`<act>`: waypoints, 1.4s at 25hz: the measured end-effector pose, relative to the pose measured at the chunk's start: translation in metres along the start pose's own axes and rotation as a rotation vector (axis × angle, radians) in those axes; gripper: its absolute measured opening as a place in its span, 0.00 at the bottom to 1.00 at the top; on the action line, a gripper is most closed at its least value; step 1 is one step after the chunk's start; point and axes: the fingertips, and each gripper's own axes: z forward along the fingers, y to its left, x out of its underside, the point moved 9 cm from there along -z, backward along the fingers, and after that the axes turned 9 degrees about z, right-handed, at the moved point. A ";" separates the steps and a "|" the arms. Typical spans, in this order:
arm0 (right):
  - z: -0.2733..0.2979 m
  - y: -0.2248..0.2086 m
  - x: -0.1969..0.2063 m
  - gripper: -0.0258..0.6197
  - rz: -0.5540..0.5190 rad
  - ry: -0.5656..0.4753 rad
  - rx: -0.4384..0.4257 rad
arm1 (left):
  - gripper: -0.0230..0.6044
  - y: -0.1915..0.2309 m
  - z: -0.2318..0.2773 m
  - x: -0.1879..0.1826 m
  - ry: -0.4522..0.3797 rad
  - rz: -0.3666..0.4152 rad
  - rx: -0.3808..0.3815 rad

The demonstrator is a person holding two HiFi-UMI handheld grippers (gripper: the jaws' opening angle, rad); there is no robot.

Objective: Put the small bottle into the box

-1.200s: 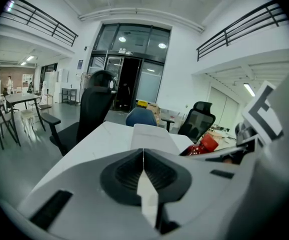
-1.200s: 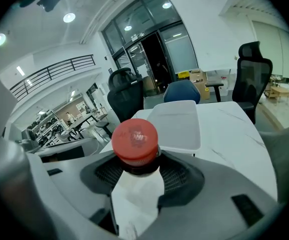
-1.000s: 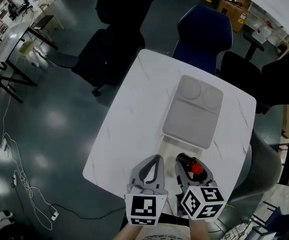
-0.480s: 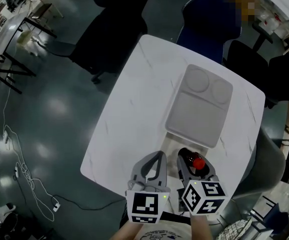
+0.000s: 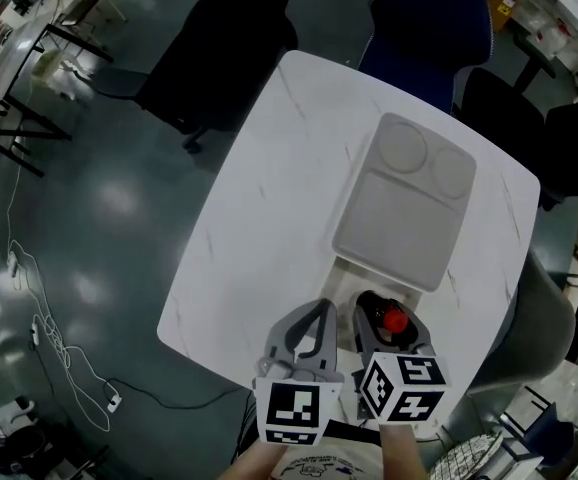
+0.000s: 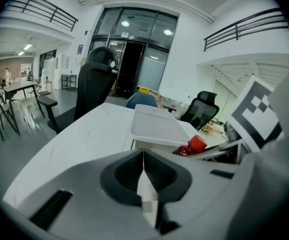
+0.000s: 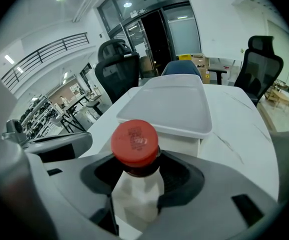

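Closer to the box now than a second ago, we note the small bottle in the right gripper.

Head view: a white marble table (image 5: 269, 218) bears a pale lidded box (image 5: 404, 203). Its lid is on, with two round recesses at the far end, and its inside is hidden. The right gripper (image 5: 384, 313) holds the small bottle (image 5: 393, 320), red cap up, near the box's near edge. The left gripper (image 5: 320, 308) is just beside it.

Left gripper view: the left gripper (image 6: 143, 154) has its jaws pressed together on nothing. Beyond them we see the box (image 6: 154, 126) and the bottle (image 6: 194, 145).

Right gripper view: the right gripper (image 7: 137, 181) has its jaws clamped on the bottle (image 7: 134, 143), which has dark contents and a white label. The box (image 7: 172, 109) stands behind it.
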 end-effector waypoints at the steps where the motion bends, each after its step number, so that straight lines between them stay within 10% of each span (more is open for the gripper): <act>1: 0.001 -0.001 0.000 0.39 -0.002 0.003 0.004 | 0.07 0.000 0.000 0.001 0.001 -0.001 -0.002; 35: 0.009 0.006 0.000 0.40 -0.068 0.059 0.055 | 0.07 0.015 -0.009 0.004 -0.018 -0.028 -0.049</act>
